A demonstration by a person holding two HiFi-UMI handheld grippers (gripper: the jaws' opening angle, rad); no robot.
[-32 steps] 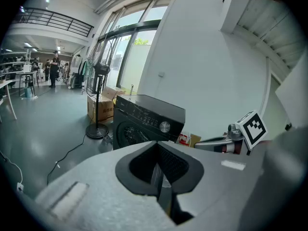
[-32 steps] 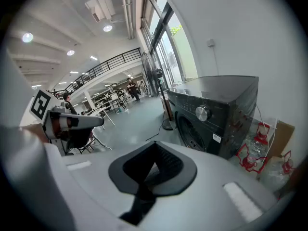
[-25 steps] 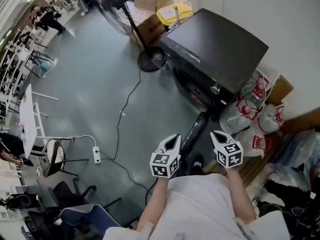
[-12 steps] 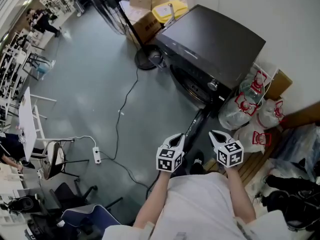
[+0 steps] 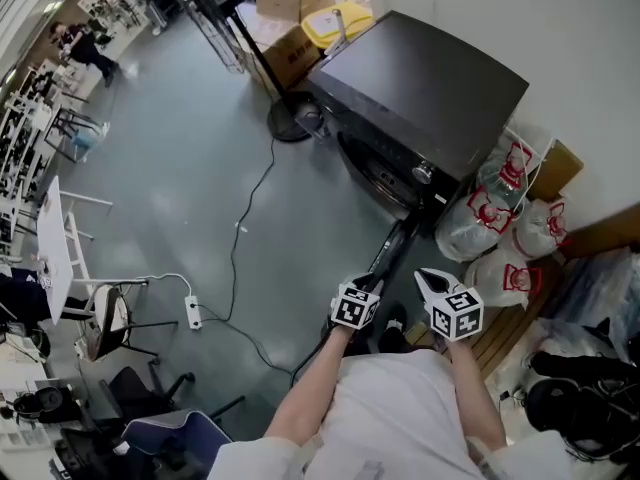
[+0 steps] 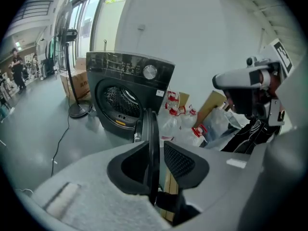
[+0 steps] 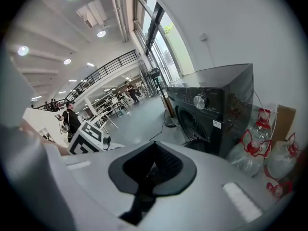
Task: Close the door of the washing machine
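The door [image 6: 150, 129] of the washing machine [image 5: 420, 88] stood open at the person's twelve o'clock, edge-on; stiff, hinged and likely free-swinging, it was best pushed at its free rim. The left gripper [image 6: 156, 153] was opening its jaws around that rim, which only its own view showed; the right gripper [image 7: 153, 165], at its three o'clock, was closed and empty

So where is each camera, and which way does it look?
Head view: on the person's head, looking steeply down at the floor, washer, both arms, left tongs and right tongs.
Left gripper view: on the left tongs, facing the washer; its opening jaws straddle the door edge.
Right gripper view: on the shut right tongs, facing the washer; left tongs' cube shows.
All three share the washer.
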